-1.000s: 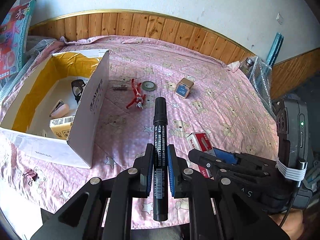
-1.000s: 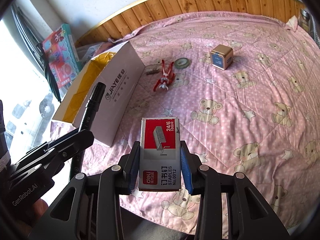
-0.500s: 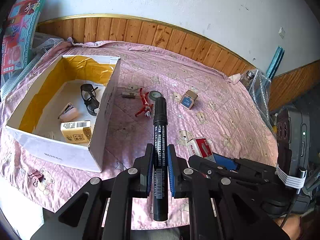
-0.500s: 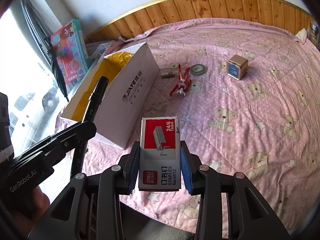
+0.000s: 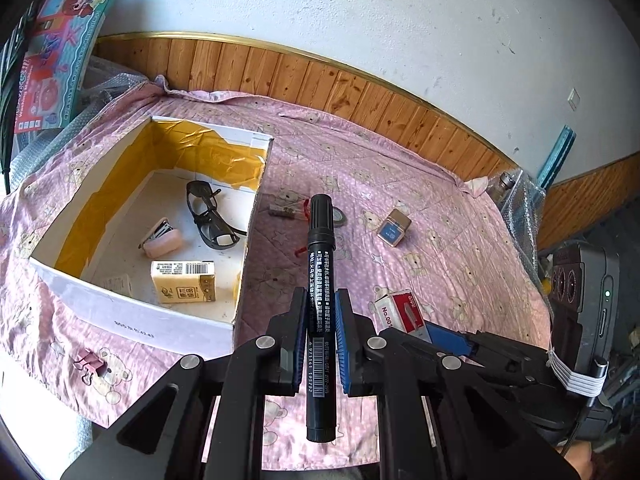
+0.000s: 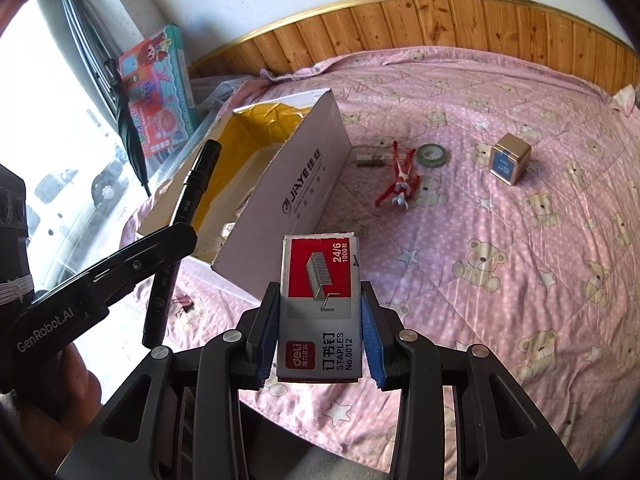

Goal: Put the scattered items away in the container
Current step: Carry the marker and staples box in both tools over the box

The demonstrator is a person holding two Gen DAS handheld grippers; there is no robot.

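Cardboard box (image 5: 244, 240) beside red figure (image 6: 401, 180), tape roll (image 6: 433, 155), gold cube (image 6: 510, 159).

One marker (image 5: 320, 280), one staple box (image 6: 320, 304), one cardboard box (image 5: 256, 216), one tape roll (image 6: 433, 155), one binder clip (image 5: 91, 365)

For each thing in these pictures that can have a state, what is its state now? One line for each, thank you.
Left hand-held gripper: shut on the black marker.
Black marker: capped, held above the bed.
Right hand-held gripper: shut on the staples box.
Staples box: closed, held.
Cardboard box: open, partly filled.
Glasses: unfolded, inside the box.
Tissue pack: sealed, inside.
Gold tin: closed, on the bed.
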